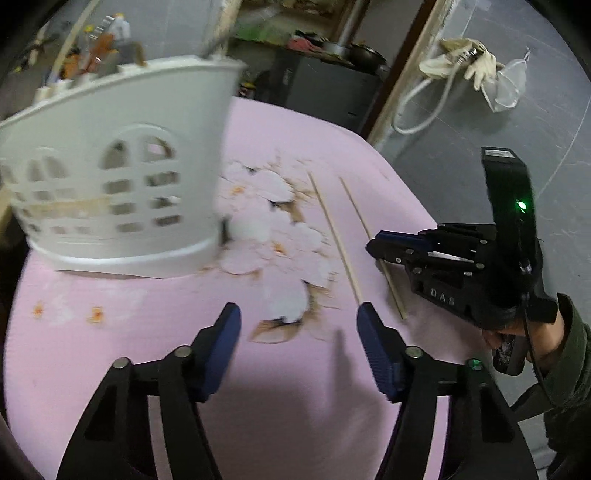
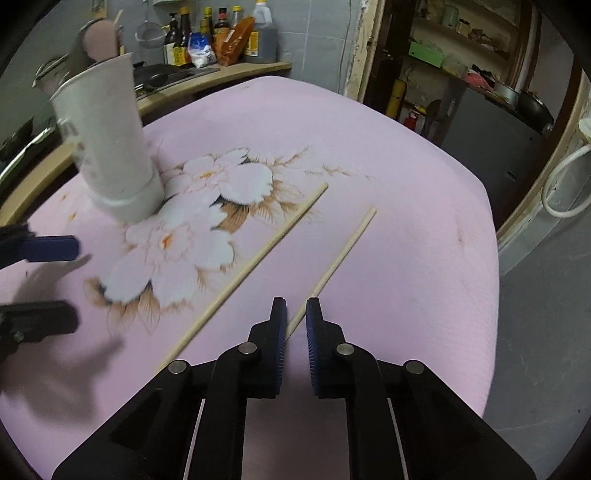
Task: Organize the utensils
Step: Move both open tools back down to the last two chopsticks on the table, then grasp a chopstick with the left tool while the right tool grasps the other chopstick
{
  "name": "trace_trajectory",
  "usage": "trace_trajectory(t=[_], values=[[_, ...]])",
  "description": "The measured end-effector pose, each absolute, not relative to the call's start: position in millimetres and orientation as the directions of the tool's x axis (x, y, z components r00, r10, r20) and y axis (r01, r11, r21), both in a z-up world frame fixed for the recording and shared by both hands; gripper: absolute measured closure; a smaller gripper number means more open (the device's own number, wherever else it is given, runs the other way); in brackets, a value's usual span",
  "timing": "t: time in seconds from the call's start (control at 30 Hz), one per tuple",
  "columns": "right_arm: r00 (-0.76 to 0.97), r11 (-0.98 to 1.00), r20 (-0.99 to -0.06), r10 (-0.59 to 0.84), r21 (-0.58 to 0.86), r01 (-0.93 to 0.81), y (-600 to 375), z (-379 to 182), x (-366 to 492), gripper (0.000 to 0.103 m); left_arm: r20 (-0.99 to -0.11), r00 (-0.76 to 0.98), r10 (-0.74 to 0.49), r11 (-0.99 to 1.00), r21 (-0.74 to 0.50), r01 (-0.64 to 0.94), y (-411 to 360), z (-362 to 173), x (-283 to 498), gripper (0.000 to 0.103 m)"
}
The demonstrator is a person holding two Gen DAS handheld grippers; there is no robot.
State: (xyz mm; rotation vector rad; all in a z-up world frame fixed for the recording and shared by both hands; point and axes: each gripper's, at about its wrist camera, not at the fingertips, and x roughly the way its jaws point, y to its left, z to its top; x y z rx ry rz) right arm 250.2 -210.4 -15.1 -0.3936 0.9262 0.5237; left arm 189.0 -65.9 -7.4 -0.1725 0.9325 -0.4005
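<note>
Two wooden chopsticks lie side by side on the pink flowered table. My right gripper point(image 2: 296, 317) is shut on the near end of the right chopstick point(image 2: 340, 254), whose tip sits between the blue pads. In the left wrist view the same right gripper point(image 1: 373, 246) rests on that chopstick point(image 1: 356, 206). The left chopstick point(image 2: 258, 258) lies free. My left gripper point(image 1: 299, 317) is open and empty, with its right fingertip by the near end of the left chopstick point(image 1: 334, 236). A white slotted utensil holder point(image 1: 110, 177) stands at the table's far left point(image 2: 110, 147).
The pink tablecloth point(image 2: 406, 258) covers a rounded table whose edge drops to a grey floor on the right. Sauce bottles point(image 2: 221, 33) line a wooden counter behind. A dark cabinet point(image 1: 325, 88) and a white hose point(image 1: 417, 107) are beyond the table.
</note>
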Motion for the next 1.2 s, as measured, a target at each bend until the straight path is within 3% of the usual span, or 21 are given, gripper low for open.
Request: trace_trajectory(t=[0.37, 0.6, 0.73, 1.2], values=[[0.497, 0.799, -0.832, 0.248, -0.114, -0.590, -237.5, -8.6, 218.6, 0.096, -0.770, 0.471, -0.430, 0.899, -0.314, 0.306, -101.3, -6.8, 222.5, 0.068], [0.504, 0.838, -0.820, 0.269, -0.058, -0.542, -259.7, -9.0, 200.2, 0.096, -0.825, 0.424, -0.372, 0.915, -0.250, 0.316, -126.4, -19.9, 248.0, 0.075], [0.521, 0.863, -0.804, 0.286, -0.020, -0.505, -265.9, -13.0, 190.2, 0.096, -0.844, 0.421, -0.332, 0.925, -0.203, 0.322, -132.8, -21.7, 249.5, 0.098], [0.474, 0.876, -0.788, 0.392, 0.164, -0.453, -276.3, -18.2, 145.1, 0.099, -0.835, 0.393, -0.384, 0.919, -0.304, 0.252, -79.5, -16.3, 186.3, 0.101]])
